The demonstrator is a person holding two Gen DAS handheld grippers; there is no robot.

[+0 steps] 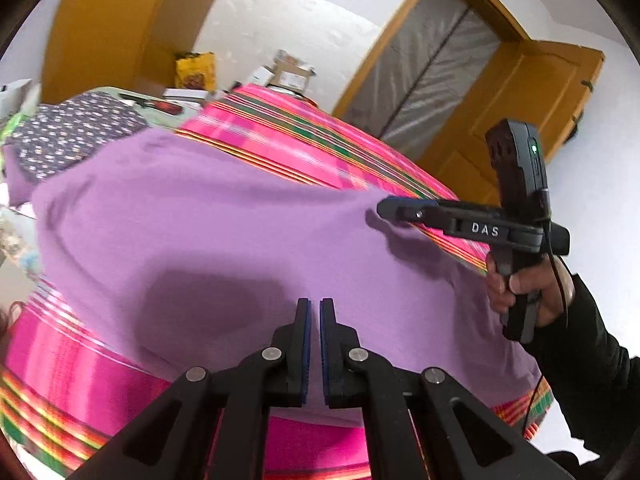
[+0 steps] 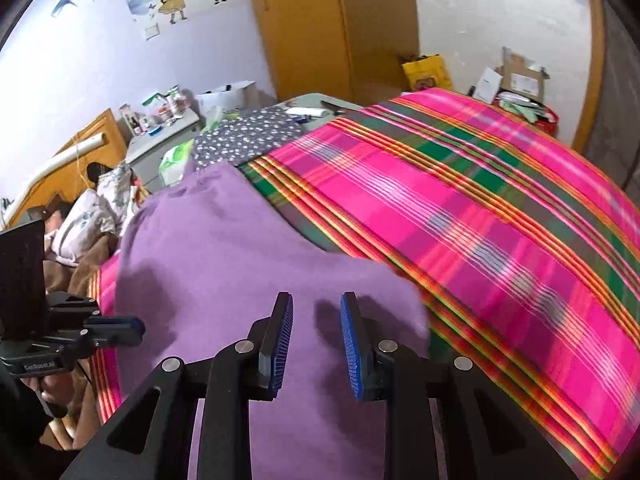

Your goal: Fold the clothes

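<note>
A purple garment (image 1: 200, 240) (image 2: 224, 248) lies spread flat on a pink striped blanket (image 1: 280, 132) (image 2: 480, 200). My left gripper (image 1: 315, 308) hovers over the garment's near part, its jaws shut with nothing between them. Its tips also show at the left edge of the right wrist view (image 2: 138, 330). My right gripper (image 2: 316, 304) stands open above the cloth near its right edge, pads apart and holding nothing. In the left wrist view the right gripper (image 1: 386, 208) appears side-on at the garment's far right corner, held by a hand (image 1: 520, 288) in a dark sleeve.
A grey dotted cloth (image 1: 72, 136) (image 2: 248, 136) lies beyond the garment's far end. Cardboard boxes (image 1: 292, 72) and a yellow bag (image 2: 426, 70) stand behind the bed. A wooden door (image 1: 540, 92) is at the right, a cluttered bedside table (image 2: 164, 132) at the left.
</note>
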